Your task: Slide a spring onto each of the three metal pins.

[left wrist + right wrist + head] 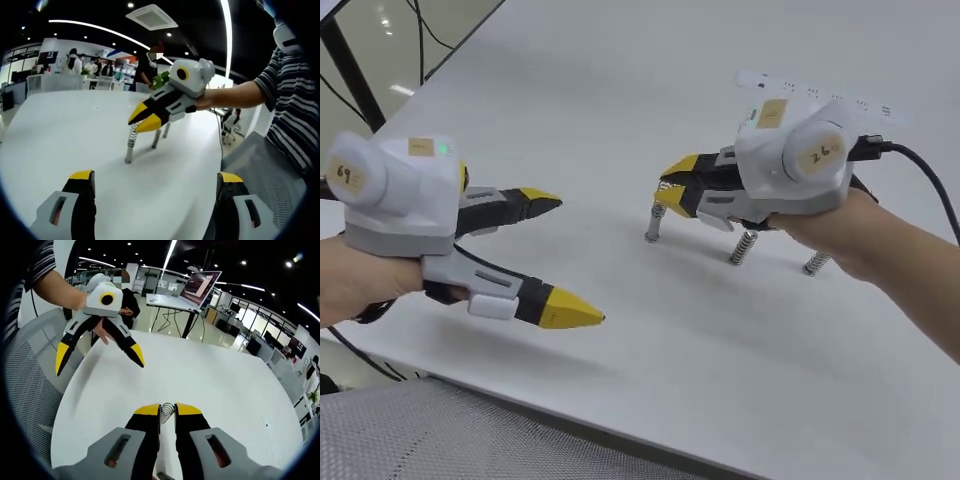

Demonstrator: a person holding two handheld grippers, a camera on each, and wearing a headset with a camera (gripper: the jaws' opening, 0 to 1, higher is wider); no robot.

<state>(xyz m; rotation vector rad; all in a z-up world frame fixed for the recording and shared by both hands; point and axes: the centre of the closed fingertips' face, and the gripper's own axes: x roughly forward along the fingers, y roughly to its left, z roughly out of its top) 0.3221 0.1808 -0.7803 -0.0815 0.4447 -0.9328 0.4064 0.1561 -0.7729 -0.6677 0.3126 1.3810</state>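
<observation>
Task status: two of the three pins appear finished, and the third is in hand. In the head view, the middle pin [743, 247] and the right-hand pin [816, 263] each show coils along the shaft, so both are judged to carry a spring. The left-hand pin [654, 225] stands under the tips of the right gripper [667, 190]. In the right gripper view, that gripper's jaws are closed onto the third spring [167, 411], which sits between the yellow tips. In the left gripper view, the coils cover the upper part of this pin and the lower shaft is bare, so the spring is judged partly on and not yet seated. What is left is to slide this spring fully down and let go of it. The left gripper [578, 260] is held off to the side, well apart from the pins, with its jaws wide apart and nothing between them. Containers: none is part of this setup. All three pins stand slightly tilted, directly on the white table [720, 380].
</observation>
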